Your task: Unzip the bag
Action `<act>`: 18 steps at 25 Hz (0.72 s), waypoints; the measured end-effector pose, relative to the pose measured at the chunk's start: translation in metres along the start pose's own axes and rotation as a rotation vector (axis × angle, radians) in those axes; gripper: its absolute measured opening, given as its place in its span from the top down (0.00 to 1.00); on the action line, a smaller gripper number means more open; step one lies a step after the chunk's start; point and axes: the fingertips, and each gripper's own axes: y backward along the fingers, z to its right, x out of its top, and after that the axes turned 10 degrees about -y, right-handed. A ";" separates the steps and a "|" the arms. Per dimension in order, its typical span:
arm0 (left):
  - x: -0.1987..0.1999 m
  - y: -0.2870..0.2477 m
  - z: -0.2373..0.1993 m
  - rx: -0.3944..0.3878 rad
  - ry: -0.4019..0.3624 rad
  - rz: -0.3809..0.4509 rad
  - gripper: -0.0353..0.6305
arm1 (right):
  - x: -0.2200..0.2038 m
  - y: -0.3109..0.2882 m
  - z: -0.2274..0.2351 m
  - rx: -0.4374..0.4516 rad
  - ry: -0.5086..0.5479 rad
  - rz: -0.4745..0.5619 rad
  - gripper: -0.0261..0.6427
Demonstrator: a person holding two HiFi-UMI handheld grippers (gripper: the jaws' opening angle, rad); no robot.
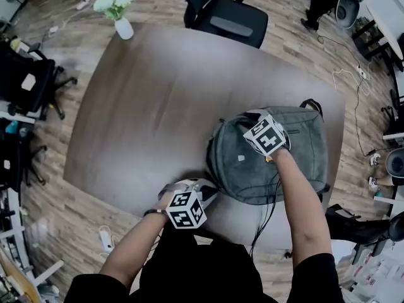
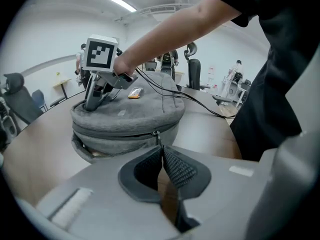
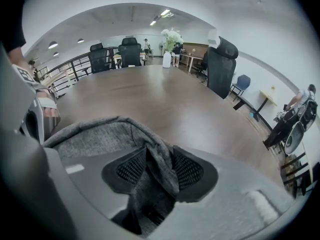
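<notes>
Grey backpack (image 1: 297,163) lay flat on the wooden tabletop (image 1: 158,106), close to the person's edge. Left claw (image 2: 161,150) was clenched, its pads meeting on the tab of the zipper pull (image 2: 158,137) on the bag's near side wall. Only the pad tips had the tab. Right claw (image 3: 159,165) was grasping a fold of grey fabric (image 3: 155,154) up on the bag's top face, well away from the pull, with cloth pressed by both pads.

The zipper track (image 2: 120,133) ran round the side wall. A gap (image 2: 82,151) showed low on that wall, left of the pull in the left gripper view. We could not tell whether it belonged to this zip, so we made no call on how far open it was.

We judged the step in hand to be dragging the slider.
- The pull should go along the track, not out from the bag, or the tab could slip from the tips.
- The wall curves, so the left claw would need to swing with it, not go straight.
- The right claw's job was an anchor: hold the fold firm and lean against the drag, so the bag does not slide on the tabletop and the teeth stay taut.
- A black cable (image 2: 165,91) draped across the bag top could snag, so it was worth watching.
</notes>
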 end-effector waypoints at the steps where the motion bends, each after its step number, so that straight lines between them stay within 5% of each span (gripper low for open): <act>1: 0.002 -0.003 0.004 0.021 0.024 -0.002 0.90 | 0.000 -0.001 0.001 0.001 -0.001 0.004 0.71; 9: 0.015 -0.020 0.028 0.192 0.164 -0.034 0.89 | 0.001 -0.002 0.004 0.014 -0.019 0.045 0.71; 18: 0.053 -0.060 0.060 0.271 0.257 -0.010 0.88 | 0.007 -0.003 0.001 0.007 -0.022 0.082 0.71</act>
